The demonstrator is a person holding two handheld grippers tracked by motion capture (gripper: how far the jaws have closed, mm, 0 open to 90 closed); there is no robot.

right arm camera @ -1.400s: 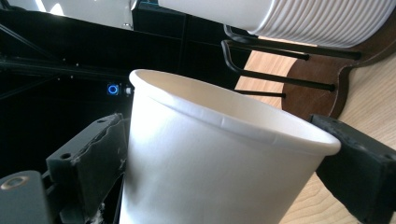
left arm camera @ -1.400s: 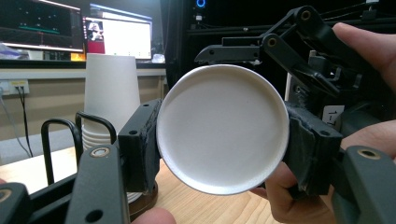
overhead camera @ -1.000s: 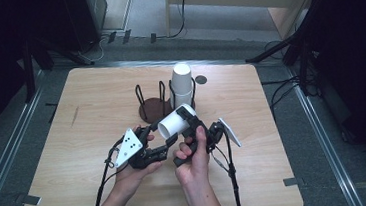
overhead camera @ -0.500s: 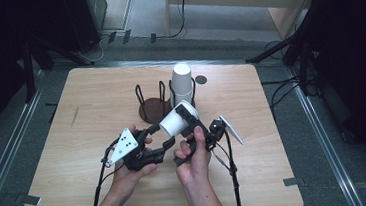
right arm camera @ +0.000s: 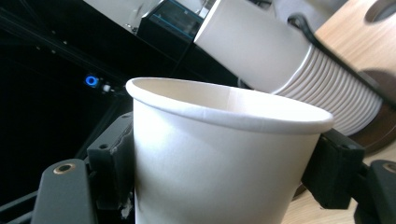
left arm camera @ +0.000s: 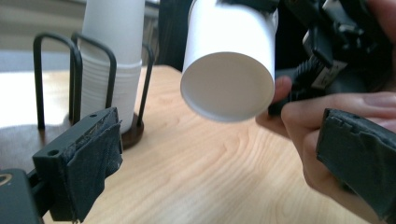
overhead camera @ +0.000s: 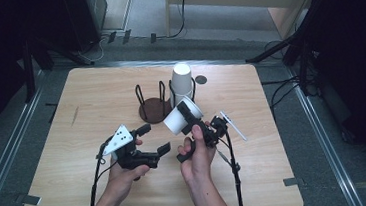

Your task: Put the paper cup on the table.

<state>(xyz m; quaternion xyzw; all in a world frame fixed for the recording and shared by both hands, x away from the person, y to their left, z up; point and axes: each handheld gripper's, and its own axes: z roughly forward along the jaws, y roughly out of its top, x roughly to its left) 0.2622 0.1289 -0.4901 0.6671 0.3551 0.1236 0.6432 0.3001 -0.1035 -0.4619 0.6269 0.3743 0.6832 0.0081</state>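
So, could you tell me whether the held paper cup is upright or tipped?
Tipped: the paper cup lies sideways in the right gripper, base toward the left gripper.

left tongs (overhead camera: pixel 154 139) | released paper cup (overhead camera: pixel 182 116) | withdrew left, open

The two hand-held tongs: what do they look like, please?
Both are black. The left tongs carry a grey three-cornered plate with dark dots; the right tongs carry a similar pale plate. Black cables trail from each. Padded jaws; forearms bare.
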